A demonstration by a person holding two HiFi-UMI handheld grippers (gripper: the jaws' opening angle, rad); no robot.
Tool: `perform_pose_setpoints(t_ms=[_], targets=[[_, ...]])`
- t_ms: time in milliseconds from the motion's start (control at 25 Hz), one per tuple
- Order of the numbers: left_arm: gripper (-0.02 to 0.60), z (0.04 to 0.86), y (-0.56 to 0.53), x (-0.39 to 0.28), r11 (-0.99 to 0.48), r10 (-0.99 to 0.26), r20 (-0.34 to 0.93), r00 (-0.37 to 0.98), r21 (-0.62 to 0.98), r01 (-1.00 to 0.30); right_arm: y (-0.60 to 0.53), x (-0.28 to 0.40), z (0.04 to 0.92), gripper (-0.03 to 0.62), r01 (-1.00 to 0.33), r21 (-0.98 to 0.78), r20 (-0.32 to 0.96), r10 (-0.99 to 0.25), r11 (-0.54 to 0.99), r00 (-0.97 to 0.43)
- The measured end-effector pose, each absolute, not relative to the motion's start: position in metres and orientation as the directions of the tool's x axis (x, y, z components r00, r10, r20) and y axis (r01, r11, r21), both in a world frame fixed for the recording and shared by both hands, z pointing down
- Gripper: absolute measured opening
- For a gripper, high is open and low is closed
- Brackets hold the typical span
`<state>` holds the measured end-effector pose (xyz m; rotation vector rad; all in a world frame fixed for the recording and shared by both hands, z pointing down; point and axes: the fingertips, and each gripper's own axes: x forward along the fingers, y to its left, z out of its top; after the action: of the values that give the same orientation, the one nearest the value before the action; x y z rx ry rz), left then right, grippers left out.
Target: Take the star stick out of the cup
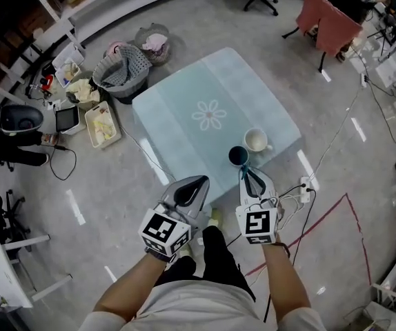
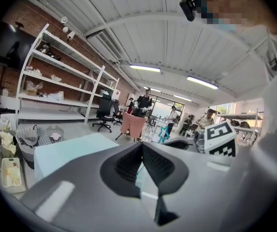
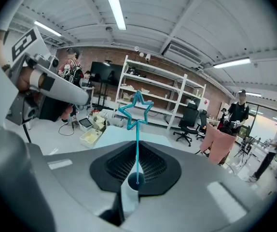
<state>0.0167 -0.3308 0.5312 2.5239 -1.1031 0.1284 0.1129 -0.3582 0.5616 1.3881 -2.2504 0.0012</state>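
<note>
Two grippers, one job: the right gripper (image 3: 137,148) clamps the star stick (image 3: 137,111) by its stem, seemingly to carry it clear of the cup (image 1: 239,156), while the left gripper (image 2: 141,146) idles closed and empty.

No legible text, number, brand or sign is found. The near-left white marker cube (image 1: 163,232) on the grey left gripper (image 1: 202,180) and the near-right white marker cube (image 1: 256,225) on the grey right gripper (image 1: 245,172) bear black square code patterns only.
</note>
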Motion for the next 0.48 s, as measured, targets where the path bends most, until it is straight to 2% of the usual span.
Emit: perform_pose_setpoints(t_ms=[480], targets=[[0.006, 0.466, -0.279, -0.004, -0.669, -0.682, 0.141, 0.717, 0.275, -0.691, -0.29, 0.1, 0.462, 0.028, -0.883, 0.253, 0.271, -0.905, 0.396, -0.328]])
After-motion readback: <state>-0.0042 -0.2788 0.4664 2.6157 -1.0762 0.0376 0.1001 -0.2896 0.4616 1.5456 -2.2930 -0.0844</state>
